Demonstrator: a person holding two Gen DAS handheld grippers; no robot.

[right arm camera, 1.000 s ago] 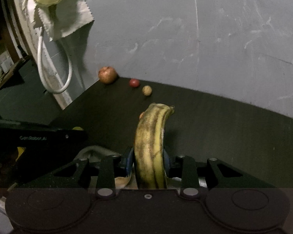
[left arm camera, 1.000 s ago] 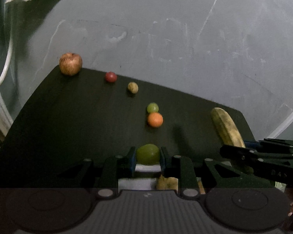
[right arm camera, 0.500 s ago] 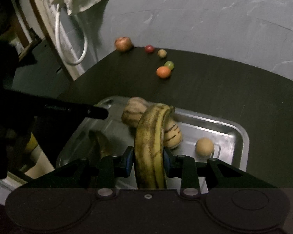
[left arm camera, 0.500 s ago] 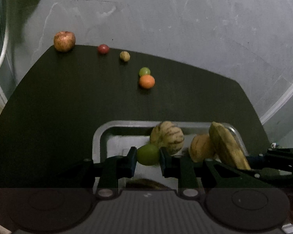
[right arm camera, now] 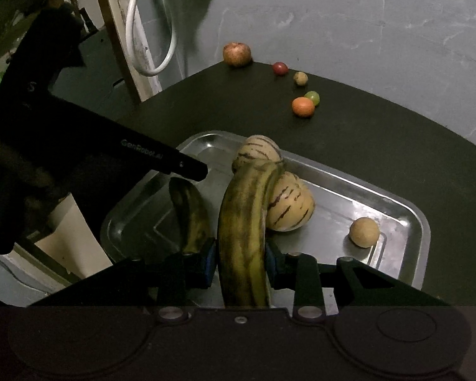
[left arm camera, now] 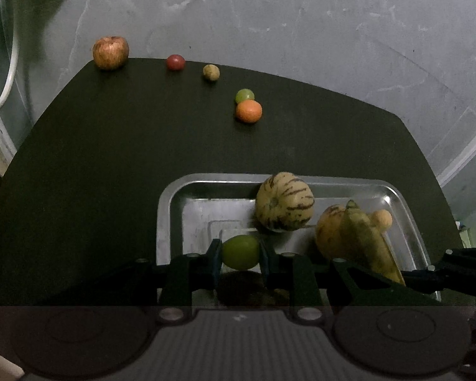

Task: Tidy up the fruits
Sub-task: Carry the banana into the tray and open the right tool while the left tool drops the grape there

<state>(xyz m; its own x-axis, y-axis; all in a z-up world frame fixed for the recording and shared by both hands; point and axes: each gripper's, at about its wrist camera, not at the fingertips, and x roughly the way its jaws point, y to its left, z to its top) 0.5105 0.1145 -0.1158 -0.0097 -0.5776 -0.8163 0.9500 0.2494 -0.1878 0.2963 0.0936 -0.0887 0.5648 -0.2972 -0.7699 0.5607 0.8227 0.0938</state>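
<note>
A dark bench (left arm camera: 111,158) stood against a grey wall (left arm camera: 301,31). On its near side sat a metal tray (right arm camera: 409,222), longer side running left to right.

Above the tray, the right tongs (right arm camera: 241,263) were clamped on a spotted yellow banana (right arm camera: 242,222). Its long axis ran straight away from the right wrist camera, and its far tip curved to the right over a striped melon (right arm camera: 288,203). A second, darker banana (right arm camera: 190,212) lay in the tray just to the left, pointing the same way. Another striped melon (right arm camera: 258,150) rested at the tray's far rim, touching the first.

The left tongs (left arm camera: 240,254) were clamped on a round green fruit (left arm camera: 240,251), held over the tray's near left part.

A small tan ball-shaped fruit (right arm camera: 364,231) lay alone at the tray's right end.

Farther back, loose fruit lay on the bench in a rough line: an apple (left arm camera: 110,52) at the far left corner, then a small red fruit (left arm camera: 175,62), a small tan fruit (left arm camera: 211,72), a green grape-like fruit (left arm camera: 245,96) and an orange (left arm camera: 248,111) touching it.
</note>
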